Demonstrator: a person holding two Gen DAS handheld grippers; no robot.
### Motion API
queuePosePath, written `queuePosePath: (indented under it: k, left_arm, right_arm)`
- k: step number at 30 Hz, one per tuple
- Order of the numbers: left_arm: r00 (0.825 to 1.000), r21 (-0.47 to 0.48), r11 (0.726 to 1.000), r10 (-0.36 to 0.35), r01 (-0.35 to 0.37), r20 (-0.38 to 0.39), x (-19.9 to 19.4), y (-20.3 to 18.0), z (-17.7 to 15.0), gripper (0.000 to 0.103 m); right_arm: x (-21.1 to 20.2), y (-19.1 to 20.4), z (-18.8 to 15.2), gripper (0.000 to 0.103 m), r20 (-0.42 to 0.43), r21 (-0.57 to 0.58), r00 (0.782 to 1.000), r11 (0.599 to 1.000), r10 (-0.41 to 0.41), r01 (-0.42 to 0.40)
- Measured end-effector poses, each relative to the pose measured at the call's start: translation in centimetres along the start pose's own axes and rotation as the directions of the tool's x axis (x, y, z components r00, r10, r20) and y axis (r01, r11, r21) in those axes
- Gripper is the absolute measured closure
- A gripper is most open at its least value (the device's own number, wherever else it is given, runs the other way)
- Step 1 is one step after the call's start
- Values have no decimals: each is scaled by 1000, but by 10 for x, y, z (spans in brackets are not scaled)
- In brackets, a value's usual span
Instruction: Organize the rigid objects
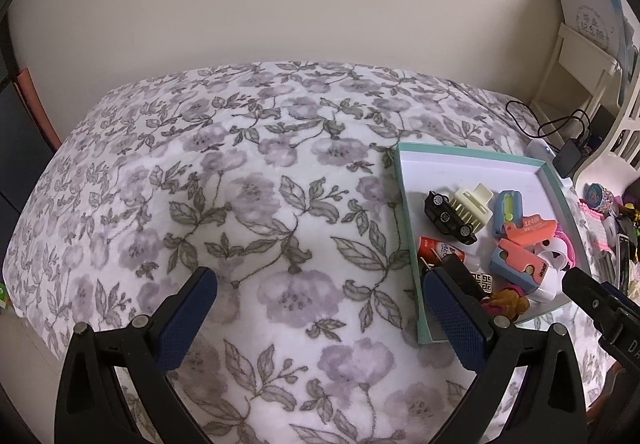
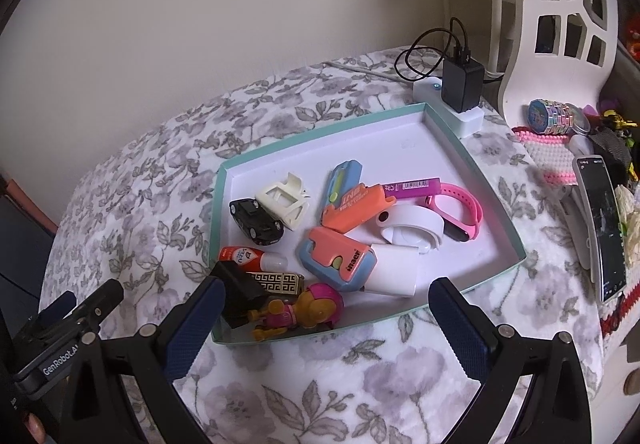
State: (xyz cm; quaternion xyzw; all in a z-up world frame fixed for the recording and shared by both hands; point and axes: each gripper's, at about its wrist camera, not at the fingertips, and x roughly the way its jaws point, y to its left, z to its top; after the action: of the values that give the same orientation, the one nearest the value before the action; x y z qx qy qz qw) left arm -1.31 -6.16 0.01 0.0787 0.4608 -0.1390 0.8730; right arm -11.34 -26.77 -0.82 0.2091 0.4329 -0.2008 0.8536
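A teal-rimmed white tray (image 2: 320, 133) lies on the floral blanket and holds several small items. Among them are a black toy car (image 2: 256, 222), a cream comb (image 2: 286, 200), orange-and-blue cases (image 2: 338, 256), a pink wristband (image 2: 460, 212), a white tape roll (image 2: 412, 228) and a toy figure (image 2: 308, 308) with a pink helmet. My right gripper (image 2: 328, 288) hovers open over the tray's near edge, holding nothing. My left gripper (image 1: 320, 292) is open over bare blanket, left of the tray (image 1: 408, 244); its right finger overlaps the tray's near corner.
A white power strip with a black charger (image 2: 462, 84) and cable sits behind the tray. To the right lie a phone (image 2: 604, 228), a pink-and-white mat (image 2: 548, 152) and a round tin (image 2: 556, 116). A white cut-out panel (image 2: 560, 4) and a wall stand behind.
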Motion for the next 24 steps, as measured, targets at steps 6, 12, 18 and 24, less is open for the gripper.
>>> queuePosePath:
  k: [6, 12, 18, 24]
  left_arm:
    - [1000, 6, 1000, -5, 5, 7, -1, -1, 1, 0]
    - [1000, 6, 1000, -8, 8, 6, -1, -1, 1, 0]
    - [1000, 6, 1000, -11, 11, 4, 1, 0, 1, 0]
    - [1000, -2, 1000, -18, 18, 9, 1, 0, 2, 0]
  right_arm:
    - [1, 1, 0, 0, -2, -4, 1000, 1000, 0, 0]
    - [1, 2, 0, 0, -2, -7, 1000, 1000, -3, 3]
    - [1, 3, 0, 0, -2, -3, 1000, 1000, -4, 4]
    - [2, 3, 0, 0, -3, -7, 1000, 1000, -5, 5]
